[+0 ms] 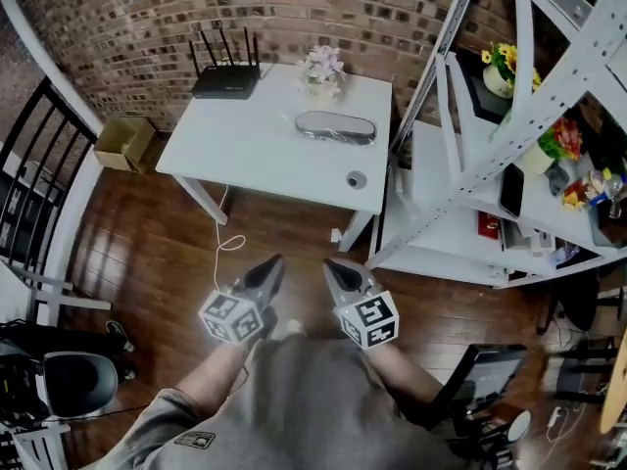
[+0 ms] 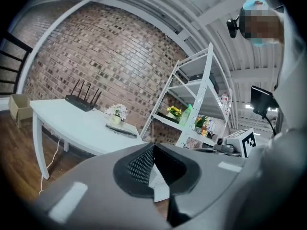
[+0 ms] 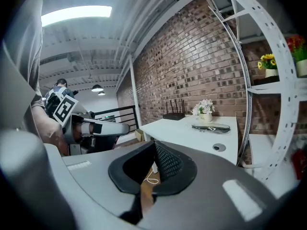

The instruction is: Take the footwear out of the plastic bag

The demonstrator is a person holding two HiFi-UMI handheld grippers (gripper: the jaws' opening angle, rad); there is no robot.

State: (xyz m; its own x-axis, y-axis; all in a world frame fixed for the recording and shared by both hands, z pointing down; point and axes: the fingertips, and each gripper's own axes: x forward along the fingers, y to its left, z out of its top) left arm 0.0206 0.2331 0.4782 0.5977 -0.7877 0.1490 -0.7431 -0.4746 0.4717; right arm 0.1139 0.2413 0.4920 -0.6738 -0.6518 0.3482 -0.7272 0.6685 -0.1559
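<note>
Head view, left tool [image 1: 273, 262] and right tool [image 1: 332, 266] side by side over floor [image 1: 147, 238], tips toward table [image 1: 260, 150], both closed, empty

The left hand-held gripper [image 1: 275, 262] and right hand-held gripper [image 1: 330, 265] hang over the floor [image 1: 147, 238], jaws together, far from the plastic bag [image 1: 336, 126] on the white worktop [image 1: 260, 160].

Head view steeply down; gripper views level, forward; all share white table [image 1: 265, 150].
</note>
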